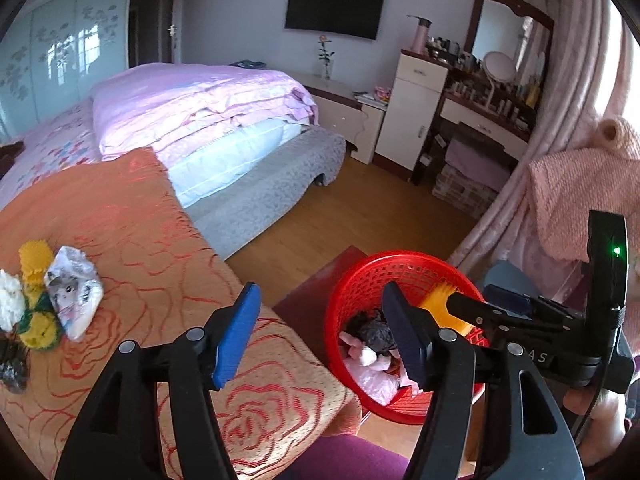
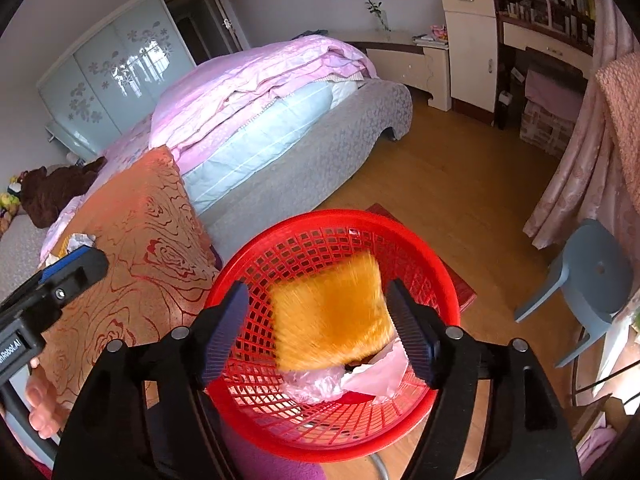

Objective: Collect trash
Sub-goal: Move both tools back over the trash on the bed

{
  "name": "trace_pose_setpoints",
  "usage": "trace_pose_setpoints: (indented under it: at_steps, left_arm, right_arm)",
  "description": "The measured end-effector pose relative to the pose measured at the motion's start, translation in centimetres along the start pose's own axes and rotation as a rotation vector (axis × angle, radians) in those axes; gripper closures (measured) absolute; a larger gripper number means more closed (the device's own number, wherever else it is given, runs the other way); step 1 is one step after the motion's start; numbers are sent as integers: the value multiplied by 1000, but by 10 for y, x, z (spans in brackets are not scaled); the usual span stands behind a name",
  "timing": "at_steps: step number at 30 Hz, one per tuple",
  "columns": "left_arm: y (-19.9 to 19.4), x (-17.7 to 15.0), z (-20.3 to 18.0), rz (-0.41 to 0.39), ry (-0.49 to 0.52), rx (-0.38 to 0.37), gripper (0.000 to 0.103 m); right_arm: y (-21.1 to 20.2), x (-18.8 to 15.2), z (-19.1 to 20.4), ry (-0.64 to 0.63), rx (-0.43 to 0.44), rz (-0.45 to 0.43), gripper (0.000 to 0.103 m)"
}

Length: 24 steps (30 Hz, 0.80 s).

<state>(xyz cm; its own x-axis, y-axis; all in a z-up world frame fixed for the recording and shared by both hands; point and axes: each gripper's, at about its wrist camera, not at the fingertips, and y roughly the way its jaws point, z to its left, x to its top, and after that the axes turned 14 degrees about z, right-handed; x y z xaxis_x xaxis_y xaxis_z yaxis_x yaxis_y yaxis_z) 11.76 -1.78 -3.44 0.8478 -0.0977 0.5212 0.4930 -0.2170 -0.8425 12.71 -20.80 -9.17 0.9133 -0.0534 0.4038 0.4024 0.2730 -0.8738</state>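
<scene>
A red mesh basket [image 2: 256,256] stands on a dark red stool beside the bed; it also shows in the left wrist view [image 1: 344,292]. My right gripper [image 2: 320,332] is open right above it. A blurred orange wrapper [image 2: 332,312] hangs between the fingers without touching them, over pink plastic [image 2: 316,384] and other scraps in the basket. My left gripper [image 1: 324,344] is open and empty over the edge of the orange bedspread [image 1: 120,220]. A crumpled cartoon-print wrapper [image 1: 74,292], yellow-green trash [image 1: 36,300] and white paper [image 1: 10,300] lie on the bedspread at the left.
The bed with pink quilts [image 1: 192,100] fills the left. Wooden floor [image 1: 360,208] lies beyond the basket. A grey-blue chair [image 2: 588,292] stands at the right near pink curtains [image 2: 580,168]. Cabinets and a dressing table [image 1: 492,92] line the far wall.
</scene>
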Motion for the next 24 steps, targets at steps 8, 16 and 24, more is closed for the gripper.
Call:
trace_pose_setpoints:
  at_steps: [8, 16, 24]
  left_arm:
    - [-7, -3, 7, -21, -25, 26, 40]
    - [-17, -10, 17, -56, -56, 81, 34]
    - [-34, -21, 32, -98, -94, 168, 32]
  right_arm:
    - [-4, -1, 5, -12, -23, -31, 34]
    - [-10, -4, 15, -45, -44, -68, 34]
    - [-17, -13, 46, -158, -72, -123, 34]
